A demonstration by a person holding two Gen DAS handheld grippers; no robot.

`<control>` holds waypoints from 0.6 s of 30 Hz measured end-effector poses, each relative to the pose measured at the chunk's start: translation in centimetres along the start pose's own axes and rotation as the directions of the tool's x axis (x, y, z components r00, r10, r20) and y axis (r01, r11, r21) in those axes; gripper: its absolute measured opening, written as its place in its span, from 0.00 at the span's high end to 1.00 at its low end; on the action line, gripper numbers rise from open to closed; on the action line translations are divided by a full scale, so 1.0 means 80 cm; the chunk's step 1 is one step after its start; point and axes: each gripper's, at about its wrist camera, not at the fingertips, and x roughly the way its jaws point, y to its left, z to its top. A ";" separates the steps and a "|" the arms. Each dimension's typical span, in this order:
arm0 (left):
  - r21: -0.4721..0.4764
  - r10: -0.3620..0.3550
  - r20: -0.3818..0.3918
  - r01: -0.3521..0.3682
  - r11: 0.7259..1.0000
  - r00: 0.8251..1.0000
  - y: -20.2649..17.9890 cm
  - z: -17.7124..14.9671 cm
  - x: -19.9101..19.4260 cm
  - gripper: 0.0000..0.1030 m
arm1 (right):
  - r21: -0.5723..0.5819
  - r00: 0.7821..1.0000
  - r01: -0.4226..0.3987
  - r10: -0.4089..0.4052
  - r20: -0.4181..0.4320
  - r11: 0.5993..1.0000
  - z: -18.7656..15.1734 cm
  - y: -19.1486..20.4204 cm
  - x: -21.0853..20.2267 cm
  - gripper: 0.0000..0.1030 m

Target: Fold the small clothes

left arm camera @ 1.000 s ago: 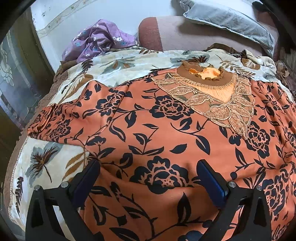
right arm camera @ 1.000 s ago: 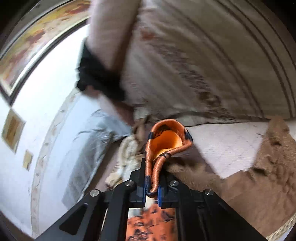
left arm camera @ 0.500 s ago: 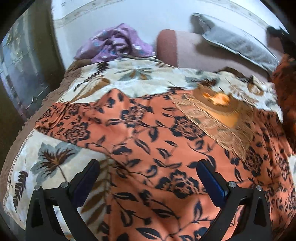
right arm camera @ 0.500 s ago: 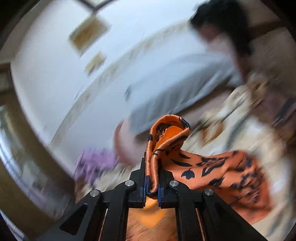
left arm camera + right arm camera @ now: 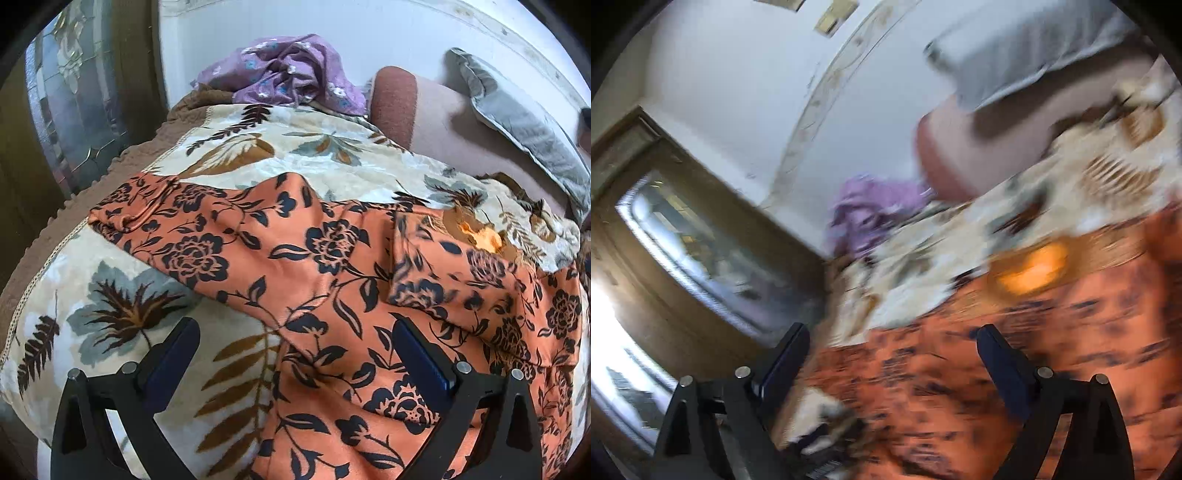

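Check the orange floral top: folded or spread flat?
Partly folded. One side of the orange floral top is doubled over onto its body near the neckline; the other sleeve lies spread.

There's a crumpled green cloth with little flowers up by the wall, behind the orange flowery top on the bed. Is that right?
Not quite. The crumpled cloth with little flowers is purple, not green. The left wrist view shows it clearly, up by the wall, behind the orange flowery top on the bed.
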 end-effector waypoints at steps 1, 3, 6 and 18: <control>0.011 -0.003 0.001 0.003 1.000 1.000 -0.006 -0.001 0.002 0.00 | 0.001 0.998 0.059 -0.059 0.009 0.998 0.005 -0.012 -0.009 0.16; 0.035 -0.019 0.016 0.018 0.999 1.000 -0.020 0.000 0.006 0.00 | -0.012 0.982 0.188 -0.187 0.023 0.982 0.009 -0.039 -0.033 0.33; 0.121 -0.073 0.050 0.067 0.990 0.996 -0.051 0.013 0.013 0.19 | 0.046 0.951 0.303 -0.305 0.042 0.952 0.015 -0.099 -0.075 0.49; 0.080 -0.251 -0.070 0.256 0.963 0.965 -0.082 0.050 0.092 0.35 | 0.212 0.944 0.323 -0.331 -0.001 0.922 0.023 -0.178 -0.087 0.53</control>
